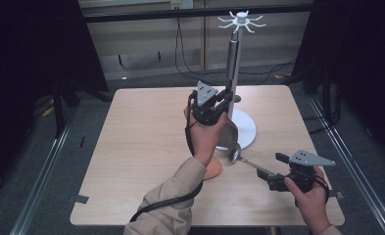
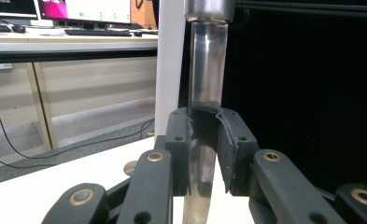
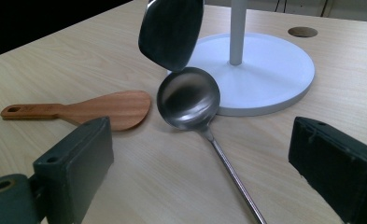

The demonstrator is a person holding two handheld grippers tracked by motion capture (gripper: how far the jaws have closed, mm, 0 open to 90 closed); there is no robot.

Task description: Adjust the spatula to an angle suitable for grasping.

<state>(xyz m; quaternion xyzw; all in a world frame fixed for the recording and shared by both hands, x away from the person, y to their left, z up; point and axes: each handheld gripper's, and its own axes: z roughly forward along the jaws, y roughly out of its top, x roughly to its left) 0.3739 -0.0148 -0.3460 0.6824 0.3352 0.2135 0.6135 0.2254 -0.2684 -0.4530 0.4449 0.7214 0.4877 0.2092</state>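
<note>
Three utensils are out and none hangs yet, I judge. From the high view, my left gripper (image 1: pixel 223 98) holds a steel spatula (image 1: pixel 230 132) beside the rack's pole (image 1: pixel 233 73), hooks (image 1: pixel 241 20) far above; my right gripper (image 1: pixel 274 169) rests low. Left gripper view: jaws pinched on the spatula's handle (image 2: pixel 207 70). Right gripper view: jaws spread around the ladle (image 3: pixel 188 100), which leans on the rack's base (image 3: pixel 265 70), wooden paddle (image 3: pixel 78 109) beside it.

Dim room, black surroundings; soft overhead glare sits on the shiny steel ladle bowl (image 3: pixel 188 99) ahead of the right gripper; near jaws blur.
</note>
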